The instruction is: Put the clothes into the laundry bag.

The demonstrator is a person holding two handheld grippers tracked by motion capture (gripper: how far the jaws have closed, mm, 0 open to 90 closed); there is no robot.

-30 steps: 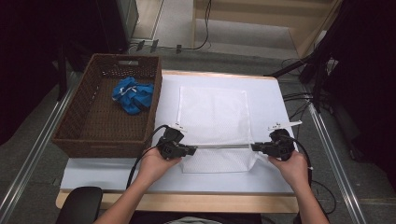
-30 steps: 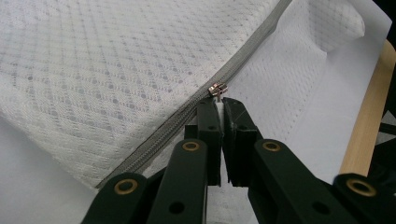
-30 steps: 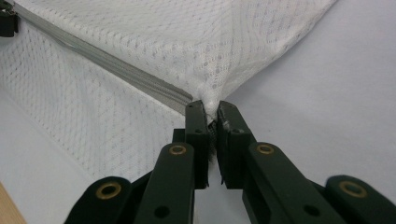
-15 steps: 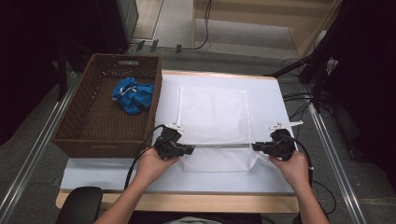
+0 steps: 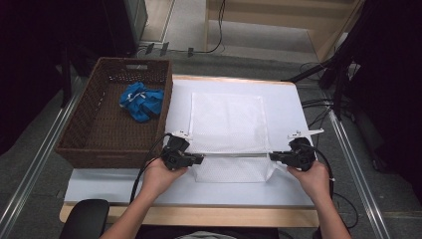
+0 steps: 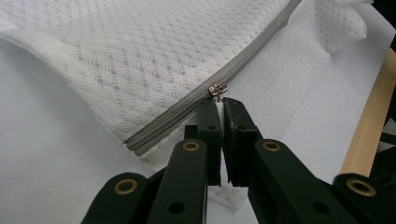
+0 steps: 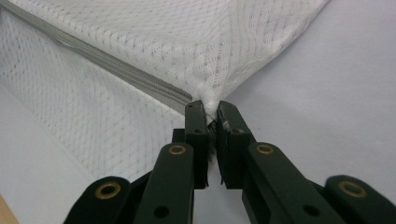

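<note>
So I've got the white mesh laundry bag point(image 5: 226, 124) lying flat on the white table cover point(image 5: 99, 181), about mid-table, with its grey zipper point(image 5: 234, 155) running straight across between my two grippers near the front edge. My left gripper point(image 5: 191, 159) is clenched on the zipper pull point(image 6: 217, 89) — in the left gripper view the little metal slider sits right at the jaw tips, with a white tab pinched between the pads. The slider is a short way in from that end of the zipper, and the teeth behind it look closed. My right gripper point(image 5: 276, 156) is clamped on the mesh at the bag's other corner point(image 7: 208, 100), just where the zipper tape ends; the fabric bunches into a point between the jaws. The zipper line looks taut between both grips, and a strip of mesh hangs in front of it toward me. Off to my left, the brown wicker basket point(image 5: 89, 149) sits touching the table cover's edge, with a crumpled blue cloth point(image 5: 142, 101) inside near its far right corner. As for writing — nothing readable on the bag, the zipper or the basket.
</note>
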